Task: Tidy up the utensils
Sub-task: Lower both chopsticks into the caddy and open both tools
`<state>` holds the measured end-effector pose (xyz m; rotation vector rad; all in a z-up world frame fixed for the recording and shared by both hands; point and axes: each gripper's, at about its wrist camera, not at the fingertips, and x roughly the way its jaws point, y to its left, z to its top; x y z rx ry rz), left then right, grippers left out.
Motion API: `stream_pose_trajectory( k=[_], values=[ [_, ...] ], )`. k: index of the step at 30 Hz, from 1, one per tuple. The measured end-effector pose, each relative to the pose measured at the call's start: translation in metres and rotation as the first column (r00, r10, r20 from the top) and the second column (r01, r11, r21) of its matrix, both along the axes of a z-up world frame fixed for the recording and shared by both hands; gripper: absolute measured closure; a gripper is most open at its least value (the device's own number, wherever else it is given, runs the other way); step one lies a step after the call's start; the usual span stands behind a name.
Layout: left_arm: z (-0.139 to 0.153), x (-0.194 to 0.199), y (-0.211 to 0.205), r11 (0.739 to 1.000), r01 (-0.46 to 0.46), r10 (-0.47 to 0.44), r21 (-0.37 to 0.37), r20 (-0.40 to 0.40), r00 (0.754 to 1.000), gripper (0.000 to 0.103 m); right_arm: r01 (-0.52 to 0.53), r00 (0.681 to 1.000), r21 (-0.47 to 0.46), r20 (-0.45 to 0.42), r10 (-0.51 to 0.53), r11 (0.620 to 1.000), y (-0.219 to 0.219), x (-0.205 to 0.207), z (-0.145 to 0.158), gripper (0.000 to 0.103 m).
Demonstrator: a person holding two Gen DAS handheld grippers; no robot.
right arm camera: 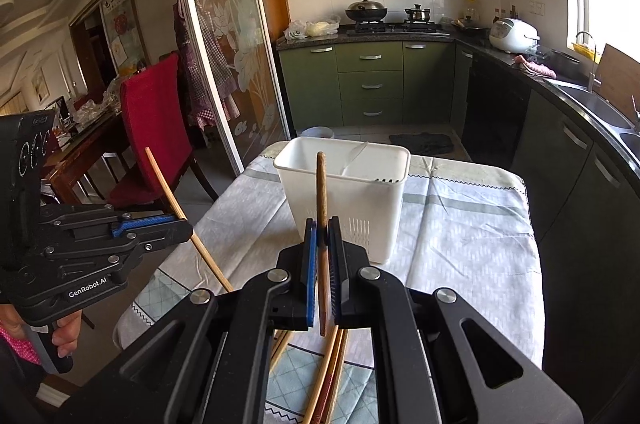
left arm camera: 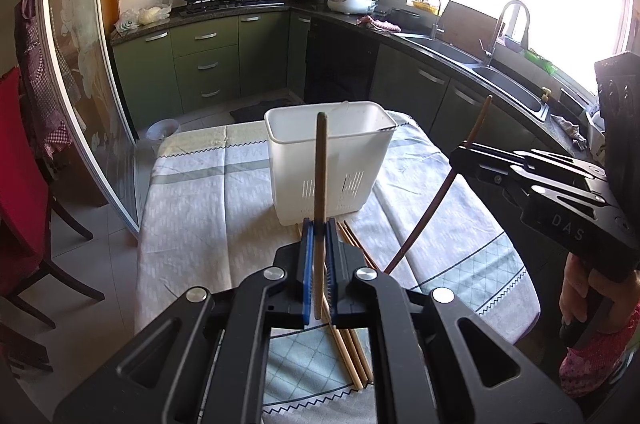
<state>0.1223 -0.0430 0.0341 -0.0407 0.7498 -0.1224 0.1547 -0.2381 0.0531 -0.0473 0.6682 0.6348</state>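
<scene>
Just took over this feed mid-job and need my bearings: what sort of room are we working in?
A home kitchen, most likely. A gas stove with a lidded wok sits on the back counter, a rice cooker beside it, and a sink with a tall faucet runs under the window.

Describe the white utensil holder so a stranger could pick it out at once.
Start at the table with the pale grey-and-white cloth in the middle of the green kitchen. Near its middle stands the white plastic holder, a tall rectangular bin with an open top, an inner divider and drain slots low on its side. It is the only upright container there; the loose chopsticks lie flat on the cloth in front of it.
</scene>
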Motion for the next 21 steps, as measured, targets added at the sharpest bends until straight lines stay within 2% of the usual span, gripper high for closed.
stream_pose_trajectory(
  k=[3,8,15,18,21],
  values=[
    [0.018,0.007,0.001,1.0,-0.001,0.002,-0.007,0.025,1.0,0.097,-0.002,1.0,0.025,0.017,0.001,1.0,0.0,0.006,0.019,0.096],
    [0.063,0.017,0.003,1.0,-0.014,0.015,-0.01,0.111,0.994,0.097,0.007,0.998,0.087,0.055,-0.012,0.996,-0.006,0.021,0.063,0.096],
    [0.126,0.038,0.008,0.998,-0.053,0.062,-0.04,0.255,0.965,0.097,0.06,0.987,0.152,0.138,-0.081,0.987,-0.015,0.047,0.121,0.096],
    [0.135,0.052,0.004,0.997,-0.074,0.08,-0.032,0.295,0.952,0.097,0.088,0.979,0.171,0.165,-0.117,0.981,-0.017,0.062,0.138,0.096],
    [0.127,0.076,-0.002,0.996,-0.09,0.09,-0.013,0.283,0.955,0.097,0.128,0.973,0.156,0.172,-0.155,0.979,-0.014,0.08,0.138,0.096]
  ],
)
